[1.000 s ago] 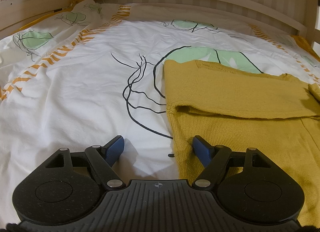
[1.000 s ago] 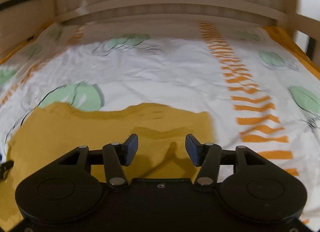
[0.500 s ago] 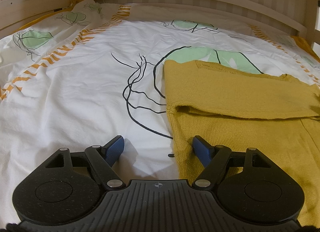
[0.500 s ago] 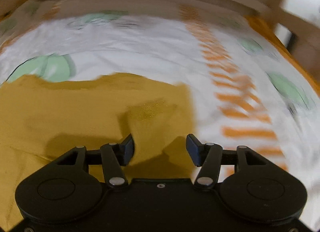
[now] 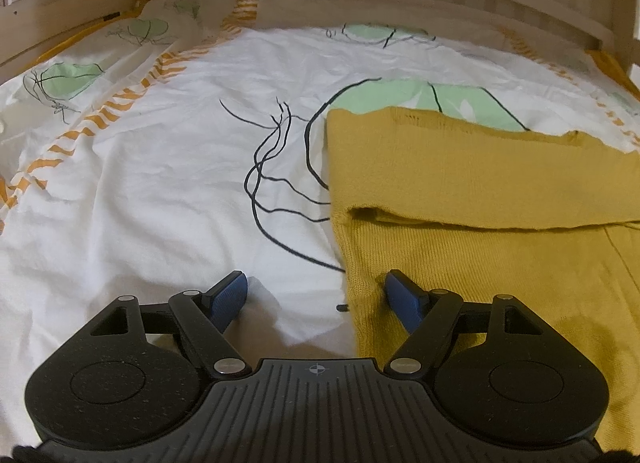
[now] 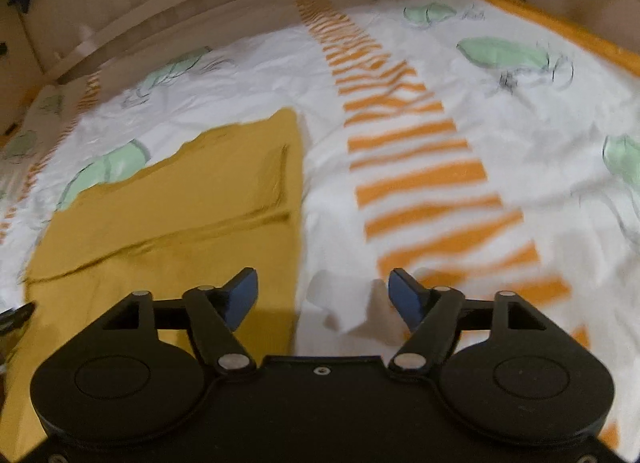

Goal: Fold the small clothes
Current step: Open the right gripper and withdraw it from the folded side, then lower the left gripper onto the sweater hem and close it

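Left wrist view: the left gripper point(image 5: 316, 295) hangs wide apart and empty above the bed sheet point(image 5: 160, 191), straddling the left side edge of the yellow knit garment point(image 5: 480, 191), which lies flat with its top part already folded down across it. Its right pad sits over the knit, its left over bare sheet. In the right wrist view, the right gripper point(image 6: 323, 295) is opening, nothing between its jaws, and straddles the garment's point(image 6: 180, 203) right side edge. That view is blurred, so the exact overlap is unsure. The garment runs crosswise between the two tongs; each hand is nearest its own side edge near the bottom hem.
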The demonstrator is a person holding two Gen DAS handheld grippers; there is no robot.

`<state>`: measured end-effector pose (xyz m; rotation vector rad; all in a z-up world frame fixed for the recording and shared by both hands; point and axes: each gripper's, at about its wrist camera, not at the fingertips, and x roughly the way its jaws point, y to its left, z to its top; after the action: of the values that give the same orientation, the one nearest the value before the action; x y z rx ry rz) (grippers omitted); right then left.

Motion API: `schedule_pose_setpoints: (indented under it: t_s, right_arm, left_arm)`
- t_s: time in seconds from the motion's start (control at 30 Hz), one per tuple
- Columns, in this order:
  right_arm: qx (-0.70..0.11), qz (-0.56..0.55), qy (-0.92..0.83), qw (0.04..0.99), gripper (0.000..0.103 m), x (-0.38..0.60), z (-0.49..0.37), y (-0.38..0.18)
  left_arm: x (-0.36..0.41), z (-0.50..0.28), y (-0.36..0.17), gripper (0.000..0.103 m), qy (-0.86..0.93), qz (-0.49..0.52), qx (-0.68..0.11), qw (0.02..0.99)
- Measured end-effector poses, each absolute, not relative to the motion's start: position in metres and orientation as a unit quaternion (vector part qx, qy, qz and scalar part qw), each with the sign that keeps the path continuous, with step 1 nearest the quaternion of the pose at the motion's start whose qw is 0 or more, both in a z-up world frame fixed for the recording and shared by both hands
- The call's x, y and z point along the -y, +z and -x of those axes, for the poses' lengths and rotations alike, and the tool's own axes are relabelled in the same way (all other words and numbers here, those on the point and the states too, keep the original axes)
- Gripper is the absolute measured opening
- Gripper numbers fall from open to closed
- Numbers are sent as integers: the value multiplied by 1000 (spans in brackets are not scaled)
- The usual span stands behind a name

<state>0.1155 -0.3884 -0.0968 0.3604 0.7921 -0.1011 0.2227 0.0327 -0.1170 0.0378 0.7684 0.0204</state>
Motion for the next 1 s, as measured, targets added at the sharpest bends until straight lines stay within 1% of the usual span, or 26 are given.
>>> schedule_pose_setpoints:
  t_s: [0.03, 0.17, 0.23, 0.3, 0.43, 0.53, 0.8, 1.0]
  right_arm:
    - [-386, -180, -41, 904, 83, 387, -108, -97]
    - [-393, -192, -17, 899, 91, 381, -81, -99]
    - [-395, -203, -8, 896, 98, 380, -70, -100]
    - [-398, -216, 2, 892, 100, 378, -58, -100]
    - [-405, -224, 10, 886, 101, 377, -35, -102]
    - [-410, -239, 18, 880, 102, 378, -19, -104]
    - [-430, -249, 40, 867, 103, 375, 13, -105]
    - [-445, -252, 53, 858, 102, 372, 26, -107]
  left_arm:
    - [-32, -222, -115, 76, 11, -20, -382, 924]
    - [-31, -213, -108, 76, 2, -32, -410, 912]
    - [-32, -206, -104, 76, -12, -36, -423, 905]
    - [-36, -196, -101, 76, -28, -31, -439, 898]
    - [-47, -171, -93, 75, -59, -16, -454, 889]
    - [-54, -152, -94, 75, -71, -7, -488, 870]
    - [-61, -87, -92, 75, -90, -1, -493, 865]
    - [-66, -63, -88, 75, -95, 27, -503, 858]
